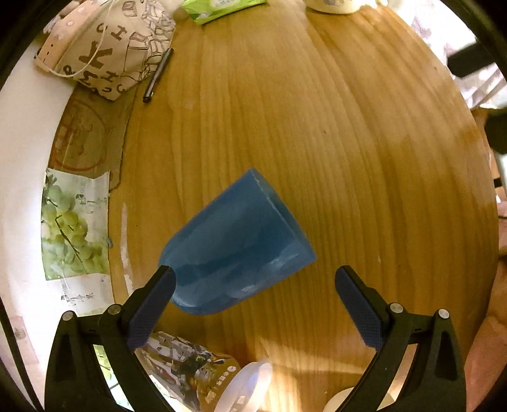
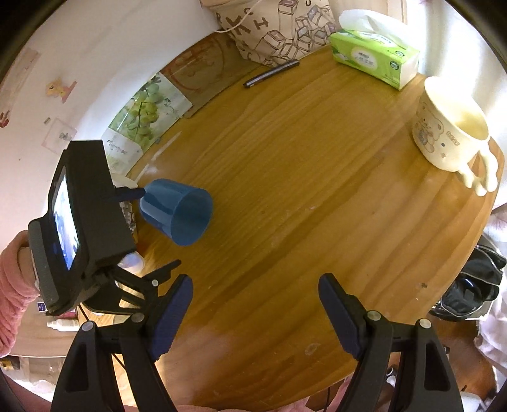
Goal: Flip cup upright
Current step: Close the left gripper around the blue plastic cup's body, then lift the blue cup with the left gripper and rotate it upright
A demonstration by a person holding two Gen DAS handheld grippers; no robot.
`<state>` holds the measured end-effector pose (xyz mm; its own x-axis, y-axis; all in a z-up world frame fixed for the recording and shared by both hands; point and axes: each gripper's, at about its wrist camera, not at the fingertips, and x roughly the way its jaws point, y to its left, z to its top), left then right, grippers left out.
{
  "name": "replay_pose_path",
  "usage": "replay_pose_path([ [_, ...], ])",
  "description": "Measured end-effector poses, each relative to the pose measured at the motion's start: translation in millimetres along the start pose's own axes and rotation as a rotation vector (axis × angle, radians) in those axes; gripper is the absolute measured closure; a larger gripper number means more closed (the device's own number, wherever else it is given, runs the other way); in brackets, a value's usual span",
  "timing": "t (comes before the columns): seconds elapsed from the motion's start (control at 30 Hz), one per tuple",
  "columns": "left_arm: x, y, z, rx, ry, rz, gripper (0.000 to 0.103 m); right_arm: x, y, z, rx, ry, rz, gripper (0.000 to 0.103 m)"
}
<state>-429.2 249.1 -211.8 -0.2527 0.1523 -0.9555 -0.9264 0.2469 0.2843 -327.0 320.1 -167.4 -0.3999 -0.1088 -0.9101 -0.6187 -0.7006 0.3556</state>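
My left gripper [image 1: 253, 279] is spread wide; one finger [image 1: 158, 294] touches the blue cup [image 1: 234, 244], which is tilted above the wooden table [image 1: 348, 142]. My right gripper [image 2: 255, 294] is spread too, holding nothing.

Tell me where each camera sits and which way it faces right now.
Left wrist: on the left gripper, looking down over the wooden table at the tilted blue cup; its own open fingers show, one touching the cup.
Right wrist: on the right gripper, facing across the table toward the wall; its open fingers, the left gripper's body and a pink sleeve show.
Shared: cup, table, pen, tissue pack, printed bag.
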Motion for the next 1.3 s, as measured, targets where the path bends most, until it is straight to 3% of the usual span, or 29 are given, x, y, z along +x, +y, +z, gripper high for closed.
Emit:
replay_pose_path([
  [1.0, 23, 44, 29, -0.235, -0.006, -0.140, 0.003, -11, 1, -5, 0.024, -0.028, -0.035, 0.021],
  [1.3, 19, 44, 29, -0.235, -0.014, -0.133, 0.007, -11, 5, -4, 0.008, -0.017, -0.033, 0.021],
])
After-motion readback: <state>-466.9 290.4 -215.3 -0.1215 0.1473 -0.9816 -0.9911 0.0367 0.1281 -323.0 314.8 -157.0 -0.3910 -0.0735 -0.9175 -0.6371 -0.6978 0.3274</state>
